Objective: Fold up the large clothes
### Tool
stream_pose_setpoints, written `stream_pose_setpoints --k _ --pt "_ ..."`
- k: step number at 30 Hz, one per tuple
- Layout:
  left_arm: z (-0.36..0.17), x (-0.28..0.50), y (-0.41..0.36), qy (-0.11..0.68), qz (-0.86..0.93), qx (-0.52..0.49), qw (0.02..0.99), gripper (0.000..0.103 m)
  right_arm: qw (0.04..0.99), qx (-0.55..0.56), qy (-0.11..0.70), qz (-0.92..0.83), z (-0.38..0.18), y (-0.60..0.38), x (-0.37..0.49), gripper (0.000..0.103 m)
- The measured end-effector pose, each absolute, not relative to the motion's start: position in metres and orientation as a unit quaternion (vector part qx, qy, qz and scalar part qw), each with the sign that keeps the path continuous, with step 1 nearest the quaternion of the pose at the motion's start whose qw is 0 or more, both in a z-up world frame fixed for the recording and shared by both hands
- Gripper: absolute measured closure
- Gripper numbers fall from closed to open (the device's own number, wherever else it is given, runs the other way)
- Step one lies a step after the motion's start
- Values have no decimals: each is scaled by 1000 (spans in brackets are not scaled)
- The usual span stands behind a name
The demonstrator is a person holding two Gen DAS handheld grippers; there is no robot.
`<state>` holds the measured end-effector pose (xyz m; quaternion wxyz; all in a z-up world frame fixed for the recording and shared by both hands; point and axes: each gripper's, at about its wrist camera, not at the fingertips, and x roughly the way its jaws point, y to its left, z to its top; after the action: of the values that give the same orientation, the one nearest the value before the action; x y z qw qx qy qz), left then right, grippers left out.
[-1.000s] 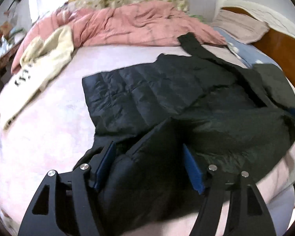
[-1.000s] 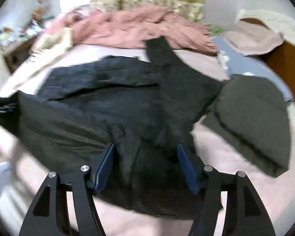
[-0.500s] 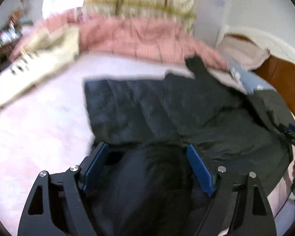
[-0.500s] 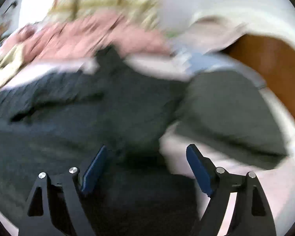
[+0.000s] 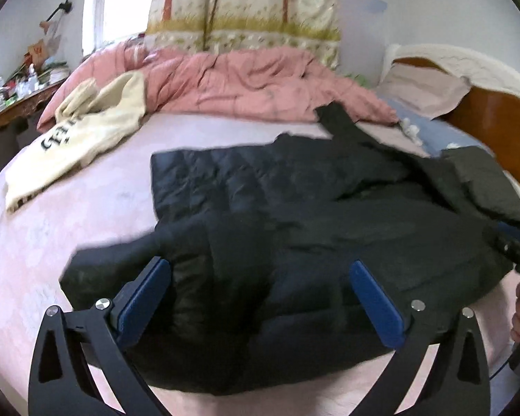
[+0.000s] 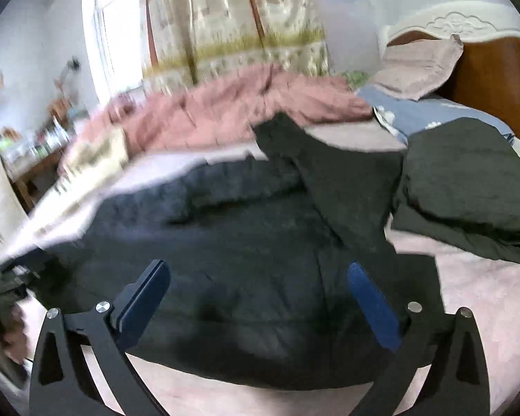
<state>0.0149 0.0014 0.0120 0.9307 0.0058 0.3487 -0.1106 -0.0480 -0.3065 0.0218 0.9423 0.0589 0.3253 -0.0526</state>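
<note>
Black quilted puffer jacket (image 5: 294,215) lies spread across the pink bed sheet (image 5: 69,242), one sleeve reaching toward a rumpled pink quilt (image 5: 242,83). Left gripper (image 5: 260,298) above the jacket's near hem, jaws opening wide, blue pads clear of the fabric, nothing held. Right gripper (image 6: 260,294) likewise over the near hem, jaws opening, empty. Folded dark grey garment (image 6: 468,187) just beside the jacket. Cream printed top (image 5: 83,131) well apart.
</note>
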Motion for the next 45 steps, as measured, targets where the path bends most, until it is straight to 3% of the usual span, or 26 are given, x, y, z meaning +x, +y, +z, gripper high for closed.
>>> stream_pose_setpoints --k 7,9,13,19,25,28,32,36,45 --pt "-47 41 11 415 -109 -17 903 0 909 70 407 -57 -30 -336 -15 0" --pt "-51 40 -1 415 -99 27 904 0 905 79 414 -56 -36 -339 -11 0" --pt "-54 40 -3 415 -95 24 904 0 906 50 416 -64 -45 -333 -10 0" --pt "-45 27 -2 385 -82 28 919 0 918 51 388 -67 -34 -332 -24 0" --pt "-15 9 9 309 -85 22 947 0 954 -7 274 -118 0 -326 -60 0" --pt "-15 14 18 323 -64 12 944 0 945 44 305 -111 -6 -343 -53 0" --pt "-47 42 27 414 -43 -4 909 0 902 78 410 -108 -40 -360 -22 0" --pt "-47 42 21 409 -39 15 912 0 903 58 408 -118 -39 -354 -20 0" --pt "-7 5 57 324 -40 -79 942 1 926 20 330 -185 -12 -354 -61 0"
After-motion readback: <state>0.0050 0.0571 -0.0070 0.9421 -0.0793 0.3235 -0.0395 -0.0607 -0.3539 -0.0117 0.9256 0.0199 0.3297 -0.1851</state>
